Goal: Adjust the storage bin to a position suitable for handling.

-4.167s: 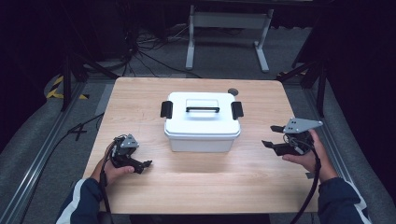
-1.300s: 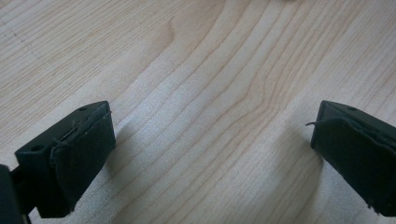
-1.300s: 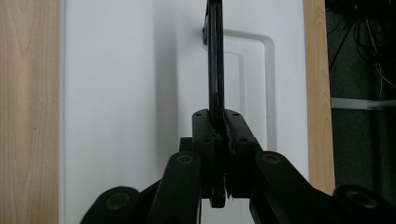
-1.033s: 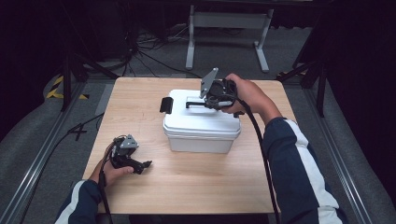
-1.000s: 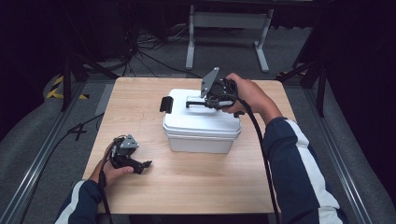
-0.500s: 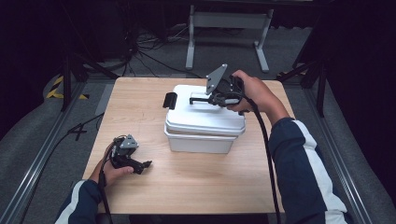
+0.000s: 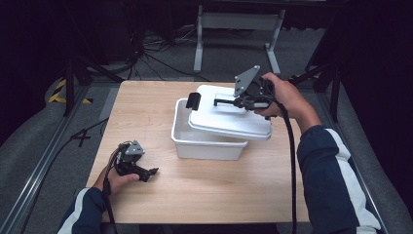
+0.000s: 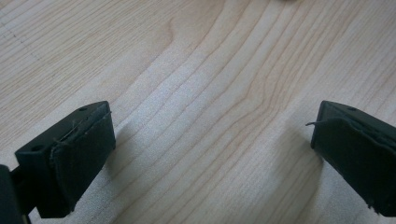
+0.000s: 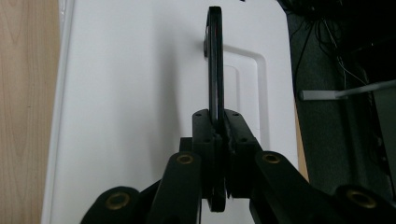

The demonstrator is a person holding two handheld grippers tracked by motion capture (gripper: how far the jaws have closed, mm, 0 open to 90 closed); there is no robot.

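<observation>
My right gripper (image 7: pixel 242 101) is pinched tight on the thin black handle (image 9: pixel 215 60) of the white lid (image 7: pixel 229 117). The lid is smooth plastic, a rounded rectangle, raised and tilted over the open white tub (image 7: pixel 207 141), overhanging toward 3 o'clock. A black latch (image 7: pixel 193 100) sits at the lid's 9 o'clock end. My left gripper (image 7: pixel 138 168) rests on the pale wood-grain table (image 7: pixel 146 102), jaws spread wide, nothing between them, at 8 o'clock from the tub.
</observation>
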